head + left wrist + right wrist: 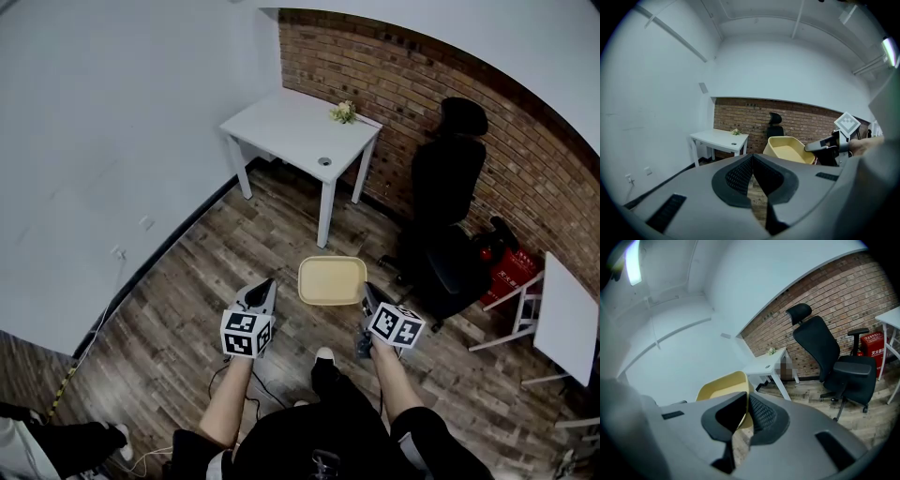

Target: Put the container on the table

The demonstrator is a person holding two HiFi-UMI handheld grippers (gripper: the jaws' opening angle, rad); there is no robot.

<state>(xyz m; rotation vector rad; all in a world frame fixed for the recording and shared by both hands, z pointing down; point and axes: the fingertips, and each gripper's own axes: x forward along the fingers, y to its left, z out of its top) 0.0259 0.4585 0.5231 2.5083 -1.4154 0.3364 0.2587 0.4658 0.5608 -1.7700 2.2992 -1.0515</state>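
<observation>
A pale yellow container [332, 280] hangs over the wooden floor in the head view, level and open side up. My right gripper [367, 291] is shut on its right rim; in the right gripper view the yellow wall [719, 385] runs between the jaws of that gripper [746, 399]. My left gripper [267, 284] is a little left of the container, apart from it, its jaws shut [753, 158] on nothing. From there the container [787, 151] shows to the right. The white table [300, 127] stands ahead in the corner, well beyond both grippers.
A small bunch of flowers [343, 112] lies at the table's far edge. A black office chair [448, 216] stands to the right by the brick wall, with a red box [506, 267] and a white folding table [567, 319] beyond. A cable lies on the floor near my feet.
</observation>
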